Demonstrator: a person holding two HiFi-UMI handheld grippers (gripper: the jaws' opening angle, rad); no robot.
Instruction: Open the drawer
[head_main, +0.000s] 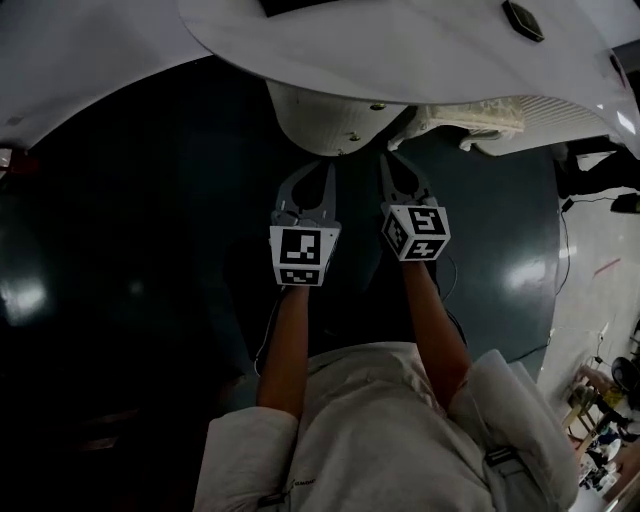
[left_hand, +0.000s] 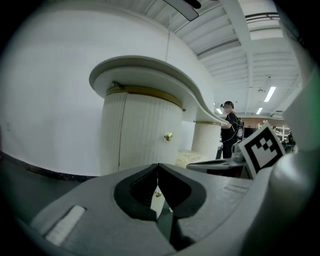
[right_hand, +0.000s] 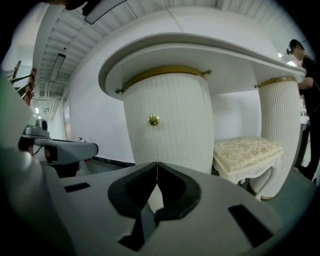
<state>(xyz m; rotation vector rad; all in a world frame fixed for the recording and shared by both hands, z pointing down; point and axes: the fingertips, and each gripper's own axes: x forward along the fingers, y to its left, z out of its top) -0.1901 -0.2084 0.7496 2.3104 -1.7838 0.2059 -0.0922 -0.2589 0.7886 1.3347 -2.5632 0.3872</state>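
Under the rim of the white table, the left gripper is hanging shut and empty. Ahead, the drawer is sitting closed in the ribbed pedestal; its small brass knob is probably offering the only hold, hard and slippery. Rightward, the right gripper is likewise pinching nothing.

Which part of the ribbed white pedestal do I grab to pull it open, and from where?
The small gold knob, approached head-on with one jaw on each side: it stands proud of the curved ribbed face. The right gripper has its jaws together, so open them first.
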